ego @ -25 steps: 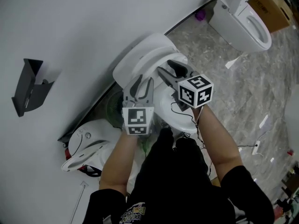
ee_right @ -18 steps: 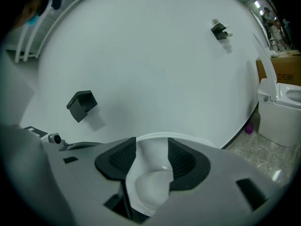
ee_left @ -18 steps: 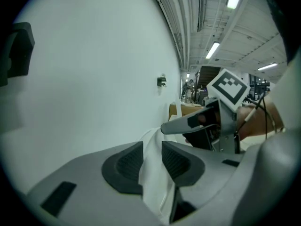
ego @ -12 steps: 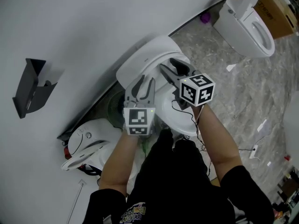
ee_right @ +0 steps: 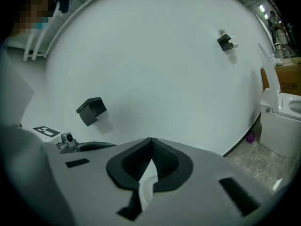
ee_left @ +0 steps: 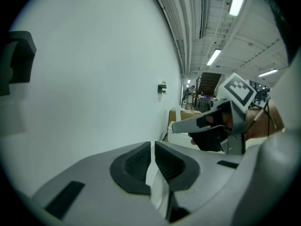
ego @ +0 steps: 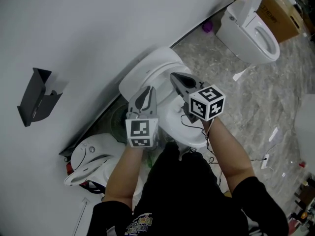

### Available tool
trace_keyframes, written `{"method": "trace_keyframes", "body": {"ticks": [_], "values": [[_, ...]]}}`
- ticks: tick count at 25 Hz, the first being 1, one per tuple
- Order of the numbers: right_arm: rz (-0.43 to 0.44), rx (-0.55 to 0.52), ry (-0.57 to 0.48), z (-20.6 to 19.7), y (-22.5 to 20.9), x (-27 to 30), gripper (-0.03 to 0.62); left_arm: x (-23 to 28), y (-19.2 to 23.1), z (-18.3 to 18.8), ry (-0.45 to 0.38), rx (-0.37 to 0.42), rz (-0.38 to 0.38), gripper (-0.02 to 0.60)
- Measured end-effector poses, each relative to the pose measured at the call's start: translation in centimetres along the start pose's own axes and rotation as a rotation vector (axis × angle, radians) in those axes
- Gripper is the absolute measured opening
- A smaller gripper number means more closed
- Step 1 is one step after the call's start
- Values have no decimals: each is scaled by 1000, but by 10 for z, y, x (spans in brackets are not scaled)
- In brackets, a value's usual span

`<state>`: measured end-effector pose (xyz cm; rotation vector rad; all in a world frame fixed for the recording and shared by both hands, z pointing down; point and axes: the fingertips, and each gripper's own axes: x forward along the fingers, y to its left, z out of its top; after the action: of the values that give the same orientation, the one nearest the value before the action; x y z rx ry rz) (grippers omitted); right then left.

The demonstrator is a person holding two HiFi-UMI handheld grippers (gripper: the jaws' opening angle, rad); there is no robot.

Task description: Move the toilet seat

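A white toilet [ego: 189,124] stands against the wall, its toilet seat [ego: 147,68] raised and leaning back. Both grippers reach over the bowl to the seat's near edge. My left gripper [ego: 147,90] has just been closing, and a thin white edge of the seat [ee_left: 159,192] sits between its pads [ee_left: 136,161]. My right gripper [ego: 175,76] has also just closed; its tips meet, and a white sliver of the seat [ee_right: 146,185] shows in the hollow behind them. The right gripper's marker cube [ee_left: 237,91] appears in the left gripper view.
A second toilet [ego: 251,31] stands at the upper right before a cardboard box [ego: 283,6]. A black bracket [ego: 37,97] hangs on the wall at left. A white appliance [ego: 91,159] lies on the floor by my left arm. Cables [ego: 261,159] trail over the marble floor.
Both grippers' jaws stood open around the seat's edge and have now closed on it. Both hands have risen slightly.
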<state>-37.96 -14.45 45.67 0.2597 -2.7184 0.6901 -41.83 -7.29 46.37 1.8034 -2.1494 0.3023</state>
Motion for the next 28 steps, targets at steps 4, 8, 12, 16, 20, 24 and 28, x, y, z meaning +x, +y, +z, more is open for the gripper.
{"method": "trace_keyframes", "body": {"ticks": [4, 8, 12, 16, 20, 24, 28], "values": [[28, -59, -2, 10, 21, -18, 3, -12, -6, 13, -12, -16, -20, 12], [43, -151, -4, 22, 42, -40, 4, -29, -17, 30, -34, 0, -34, 11], [75, -234, -11, 34, 63, -64, 3, -47, -28, 45, -57, -2, -20, 11], [122, -293, -14, 42, 75, -83, 5, -59, -39, 51, -61, -16, 16, 11], [206, -332, -15, 41, 85, -102, 4, -75, -54, 47, -55, -28, 103, 9], [331, -370, -7, 34, 91, -133, 4, -100, -80, 52, -76, -44, 244, 8], [450, -380, -3, 32, 88, -173, 3, -126, -121, 54, -82, -82, 376, 8]]}}
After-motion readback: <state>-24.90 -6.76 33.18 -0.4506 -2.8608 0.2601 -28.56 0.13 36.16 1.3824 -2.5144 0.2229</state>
